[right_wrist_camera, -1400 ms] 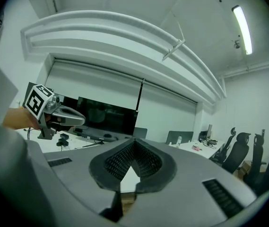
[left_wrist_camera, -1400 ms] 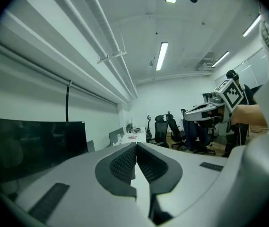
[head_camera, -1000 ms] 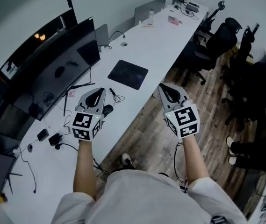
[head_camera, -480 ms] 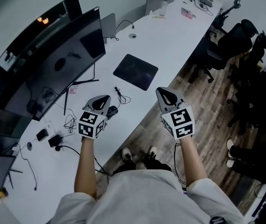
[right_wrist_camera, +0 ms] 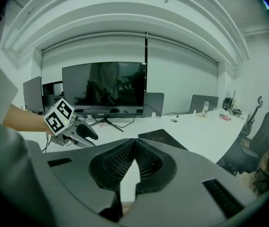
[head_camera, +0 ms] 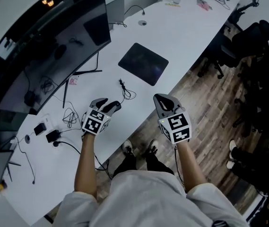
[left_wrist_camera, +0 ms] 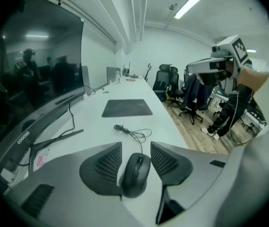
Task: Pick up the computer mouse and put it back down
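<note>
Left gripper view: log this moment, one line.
left gripper: jaws just opening; black computer mouse: between them, on white desk; right gripper: shut, empty

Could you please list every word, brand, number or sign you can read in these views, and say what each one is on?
"coocaa": on the lower bezel of the monitor, seen in the left gripper view.
Pink card: the print is too blurred to read.
Left cube and right cube: black-and-white square patterns only, no letters.
Nothing else is readable.
</note>
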The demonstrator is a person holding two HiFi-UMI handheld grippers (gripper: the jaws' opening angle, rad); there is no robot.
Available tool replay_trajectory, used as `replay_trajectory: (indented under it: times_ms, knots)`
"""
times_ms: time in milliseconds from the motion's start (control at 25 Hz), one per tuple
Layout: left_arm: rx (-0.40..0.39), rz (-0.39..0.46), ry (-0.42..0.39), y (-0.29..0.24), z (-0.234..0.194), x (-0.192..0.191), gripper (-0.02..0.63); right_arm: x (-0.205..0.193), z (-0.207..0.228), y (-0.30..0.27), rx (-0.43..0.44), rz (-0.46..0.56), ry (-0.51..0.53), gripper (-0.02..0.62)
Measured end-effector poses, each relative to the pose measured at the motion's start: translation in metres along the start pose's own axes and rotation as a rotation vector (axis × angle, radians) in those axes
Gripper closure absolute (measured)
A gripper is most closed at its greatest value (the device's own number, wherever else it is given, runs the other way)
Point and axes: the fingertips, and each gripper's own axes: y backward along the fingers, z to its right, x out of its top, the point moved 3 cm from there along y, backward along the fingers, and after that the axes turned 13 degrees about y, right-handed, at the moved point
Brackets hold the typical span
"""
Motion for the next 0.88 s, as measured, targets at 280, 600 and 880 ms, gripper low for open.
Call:
replay_trajectory:
  times_ms: [280, 600, 880]
  knots:
    - [-0.057, -0.213, -0.011, -0.045, -0.009, -0.042, 0.307, -0.027, -0.006, -0.011, 0.015, -0.06, -0.053, 0.581]
    - [-0.001, -0.361, -0.121, -0.07, -0.012, -0.061, 0.307, -0.04, 0.001, -0.013, -0.009, -0.099, -0.082, 0.581]
    - [-0.037, -0.339, -0.083, -0.07, -0.013, -0.053, 0.325, -0.038, 0.012, -0.006, -0.058, -0.101, -0.101, 0.581]
